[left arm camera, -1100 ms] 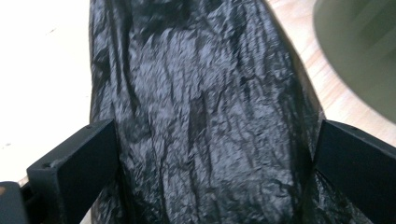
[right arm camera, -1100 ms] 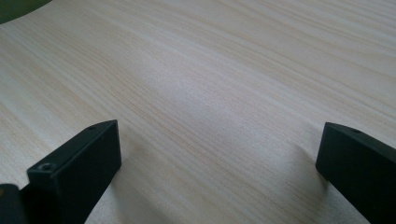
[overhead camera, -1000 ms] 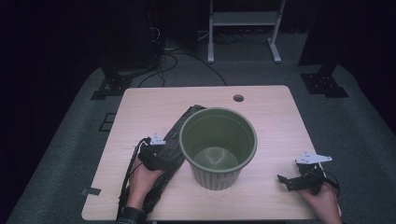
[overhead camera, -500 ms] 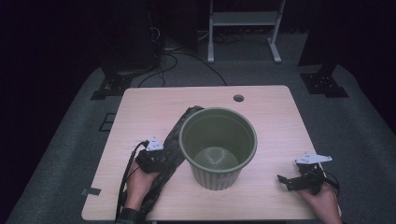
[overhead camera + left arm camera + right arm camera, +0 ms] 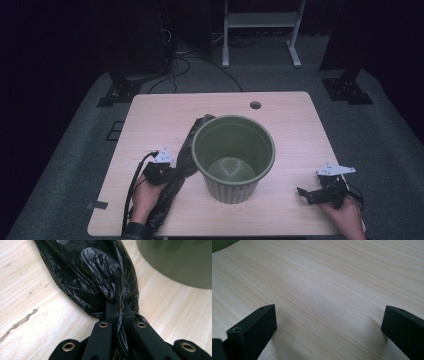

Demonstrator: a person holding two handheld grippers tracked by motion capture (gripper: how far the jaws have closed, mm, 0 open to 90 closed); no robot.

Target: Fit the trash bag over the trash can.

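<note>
My left gripper (image 5: 172, 172) has just been closing, and its jaws are now clenched on a pinch of the black bin bag (image 5: 100, 282); in the left gripper view the crinkled plastic is bunched tight between the two pads. The bag lies flat on the desk (image 5: 150, 125) as a long strip, running from near the front edge under my left hand (image 5: 145, 197) back along the left side of the green bin (image 5: 233, 157), touching or just beside its wall. The bin stands upright and empty near the middle of the desk, a little toward the front.

My right gripper (image 5: 306, 192) rests near the front right corner, well apart from the bin, its jaws spread wide with only bare wood between them.

I judge this to be the grasp step of lining the bin: the bag is caught but not yet lifted. Next I need to raise the bag clear of the desk without dragging it against the bin, then bring my right gripper across to find the bag's mouth. The film is thin and slippery, so one layer could slide out of the pinch.
</note>
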